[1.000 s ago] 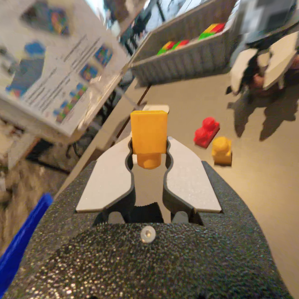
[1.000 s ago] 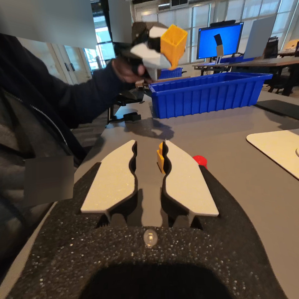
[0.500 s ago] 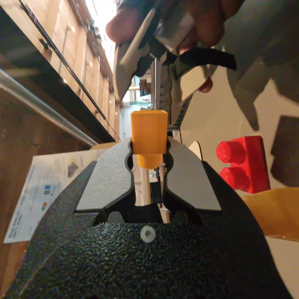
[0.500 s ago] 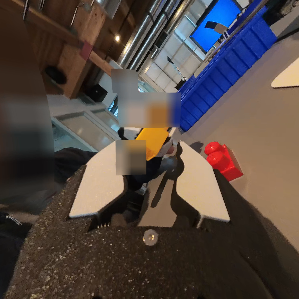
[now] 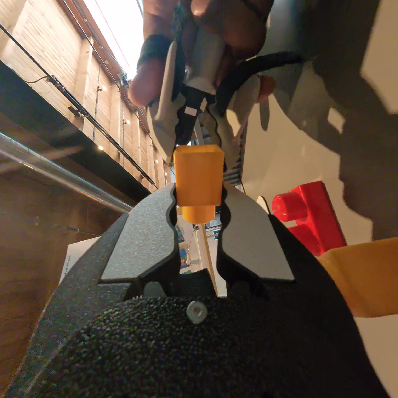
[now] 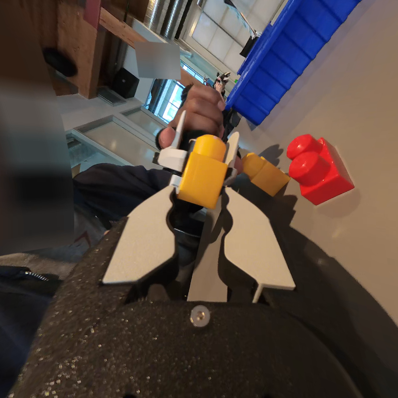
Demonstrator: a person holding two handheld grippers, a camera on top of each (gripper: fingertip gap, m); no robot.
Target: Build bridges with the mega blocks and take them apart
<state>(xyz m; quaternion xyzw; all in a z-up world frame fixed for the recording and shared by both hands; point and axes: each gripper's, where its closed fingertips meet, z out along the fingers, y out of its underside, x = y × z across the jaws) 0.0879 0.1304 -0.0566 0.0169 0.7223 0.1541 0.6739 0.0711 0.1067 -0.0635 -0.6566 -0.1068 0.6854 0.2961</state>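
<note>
Centre frame: left gripper (image 5: pixel 198 193) clamps a yellow one-stud block (image 5: pixel 198 178); right gripper (image 6: pixel 199 193) spread wide, empty. Red two-stud block (image 6: pixel 318 170) right, on the table (image 6: pixel 366 107). Lettering illegible.

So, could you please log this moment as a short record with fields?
held block: yellow single-stud block, in the left tool, stud pointing back toward the camera
right tool: open, empty, fingertips close to the held block
on table: second yellow block, beside it red two-stud block
background: blue bin on table
</note>
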